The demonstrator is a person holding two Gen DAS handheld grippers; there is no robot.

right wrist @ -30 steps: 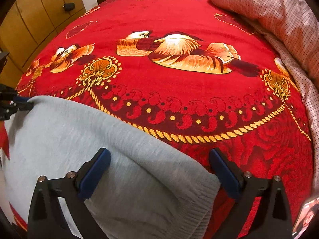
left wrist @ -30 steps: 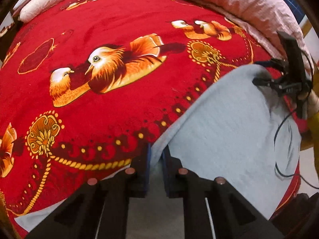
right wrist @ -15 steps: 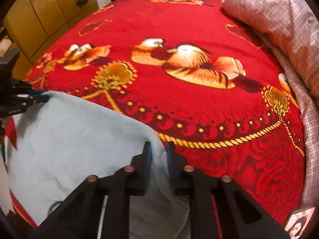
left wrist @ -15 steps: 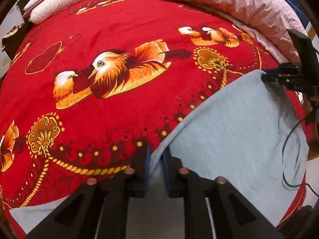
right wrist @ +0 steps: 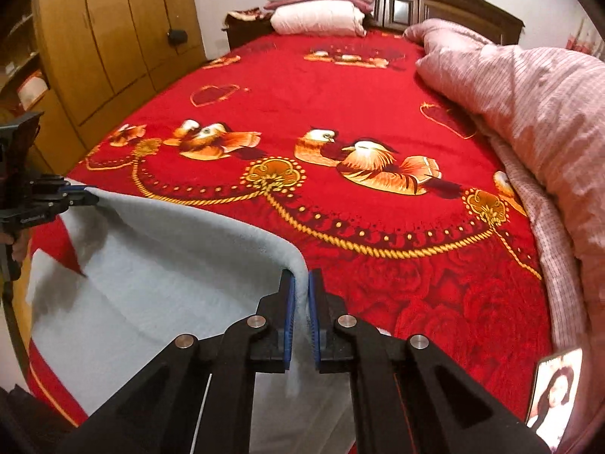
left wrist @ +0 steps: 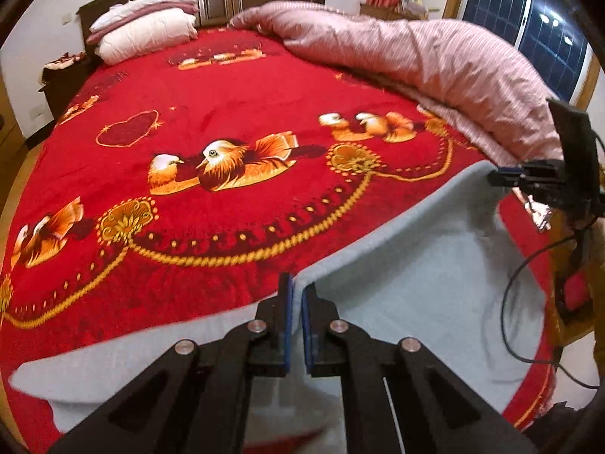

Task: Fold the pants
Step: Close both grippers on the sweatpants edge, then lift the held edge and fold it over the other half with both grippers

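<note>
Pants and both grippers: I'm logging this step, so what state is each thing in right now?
Pants: light grey, top edge lifted off the bed between the two grippers, the rest hanging.
Left gripper: shut on the pants' edge.
Right gripper: shut on the pants' edge.
Bedspread: red, spread flat.
Quilt: pink, bunched along the bed's side.
Pillows: stacked by the headboard.

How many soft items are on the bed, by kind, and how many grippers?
Pants: 1
Red blanket: 1
Pink quilt: 1
Pillow stack: 1
Grippers: 2, left and right
Total: 6
</note>
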